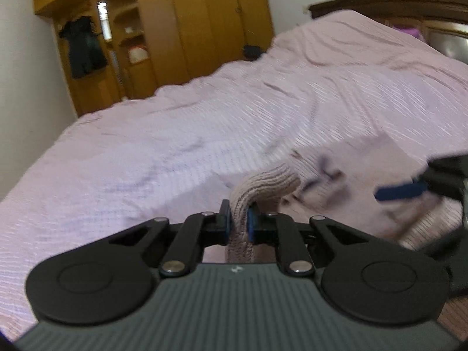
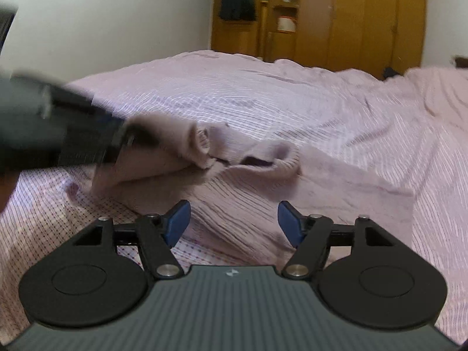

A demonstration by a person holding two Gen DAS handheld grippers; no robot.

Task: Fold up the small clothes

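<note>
A small pinkish-beige knit sweater (image 2: 234,187) lies on the bed, partly folded, its ribbed collar (image 2: 272,158) facing up. My left gripper (image 1: 239,219) is shut on a ribbed edge of the sweater (image 1: 263,181) and holds it lifted. In the right wrist view the left gripper (image 2: 73,134) shows blurred at the left, carrying the sweater's fold. My right gripper (image 2: 234,222) is open and empty, just above the sweater's near part. Its blue fingertip (image 1: 400,191) shows blurred at the right of the left wrist view.
The bed is covered by a wrinkled pink striped bedspread (image 1: 175,146). A wooden wardrobe (image 1: 190,29) stands beyond the bed, with dark clothing (image 1: 83,46) hanging in it. A dark wooden headboard (image 1: 409,0) is at the far right.
</note>
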